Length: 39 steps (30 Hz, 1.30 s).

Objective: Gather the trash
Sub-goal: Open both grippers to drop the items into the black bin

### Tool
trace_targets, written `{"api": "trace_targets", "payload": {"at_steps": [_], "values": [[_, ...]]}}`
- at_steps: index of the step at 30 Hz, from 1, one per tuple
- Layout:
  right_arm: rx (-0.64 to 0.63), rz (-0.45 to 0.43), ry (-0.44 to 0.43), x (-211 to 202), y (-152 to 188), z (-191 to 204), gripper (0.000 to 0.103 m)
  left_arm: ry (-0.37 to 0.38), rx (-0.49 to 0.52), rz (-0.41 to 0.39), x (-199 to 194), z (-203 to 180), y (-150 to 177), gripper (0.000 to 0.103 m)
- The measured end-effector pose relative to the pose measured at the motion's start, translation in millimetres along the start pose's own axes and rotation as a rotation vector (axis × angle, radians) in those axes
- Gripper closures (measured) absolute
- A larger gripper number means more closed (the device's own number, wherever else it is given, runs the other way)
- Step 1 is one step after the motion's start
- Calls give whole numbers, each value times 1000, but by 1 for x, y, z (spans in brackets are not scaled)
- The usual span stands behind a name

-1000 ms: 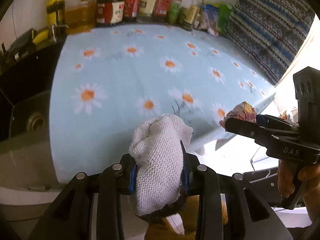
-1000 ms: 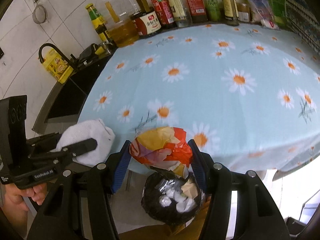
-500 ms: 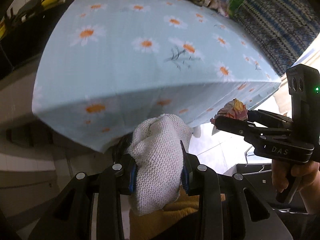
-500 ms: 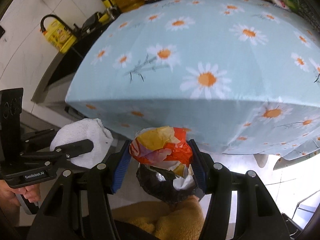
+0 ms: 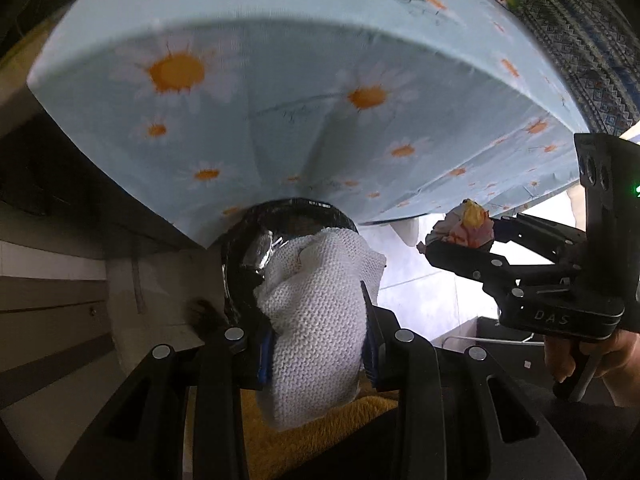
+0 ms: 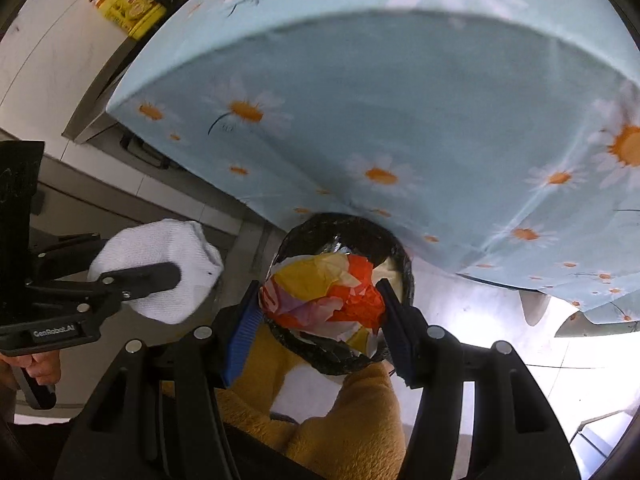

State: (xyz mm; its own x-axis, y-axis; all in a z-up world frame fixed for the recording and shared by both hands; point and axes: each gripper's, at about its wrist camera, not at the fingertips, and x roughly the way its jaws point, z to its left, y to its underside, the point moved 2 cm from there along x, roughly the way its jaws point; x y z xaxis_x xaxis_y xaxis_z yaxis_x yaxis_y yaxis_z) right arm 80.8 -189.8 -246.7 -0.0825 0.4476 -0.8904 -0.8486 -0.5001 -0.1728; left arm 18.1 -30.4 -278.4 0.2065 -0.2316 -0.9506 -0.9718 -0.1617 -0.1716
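My left gripper (image 5: 318,320) is shut on a white knitted cloth (image 5: 316,320); it also shows in the right wrist view (image 6: 160,268). My right gripper (image 6: 320,304) is shut on a crumpled red, yellow and white paper wad (image 6: 324,292), which also shows in the left wrist view (image 5: 468,228). Both are held below the table edge, over a bin with a black liner (image 6: 344,224), also visible in the left wrist view (image 5: 288,212). The wad hides most of the bin's inside.
A light blue daisy tablecloth (image 5: 280,100) hangs over the table edge just above and behind the bin. Grey cabinet fronts (image 5: 52,280) stand at left. A yellow furry thing (image 6: 360,420) is below the grippers. A yellow canister (image 6: 132,8) stands on the counter.
Both grippers have dropped from table height to below the table edge with their loads still held. The black-lined bin has come closer and sits right under them.
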Motion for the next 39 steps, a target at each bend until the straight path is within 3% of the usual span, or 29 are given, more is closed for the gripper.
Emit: {"api": "trace_targets", "payload": {"at_steps": [3,5,10,21,35,39], "values": [[31,10,-5,10,-3,-5,43,-18,21,19,9,4,-1,66],[54,25,10,15,-4,-7,43,-7,-2,46,14,14,-3,50],[119,29,-16,15,0,-3,32,14,15,71,17,21,-8,50],[170,-6,-7,8,4,-5,32,24,16,69,14,28,-15,50],[24,-193,-39,-75,-31,17,32,41,17,-80,-57,-6,-36,50],[4,-263,-40,-103,-43,20,31,21,16,-166,-88,-12,-52,38]]}}
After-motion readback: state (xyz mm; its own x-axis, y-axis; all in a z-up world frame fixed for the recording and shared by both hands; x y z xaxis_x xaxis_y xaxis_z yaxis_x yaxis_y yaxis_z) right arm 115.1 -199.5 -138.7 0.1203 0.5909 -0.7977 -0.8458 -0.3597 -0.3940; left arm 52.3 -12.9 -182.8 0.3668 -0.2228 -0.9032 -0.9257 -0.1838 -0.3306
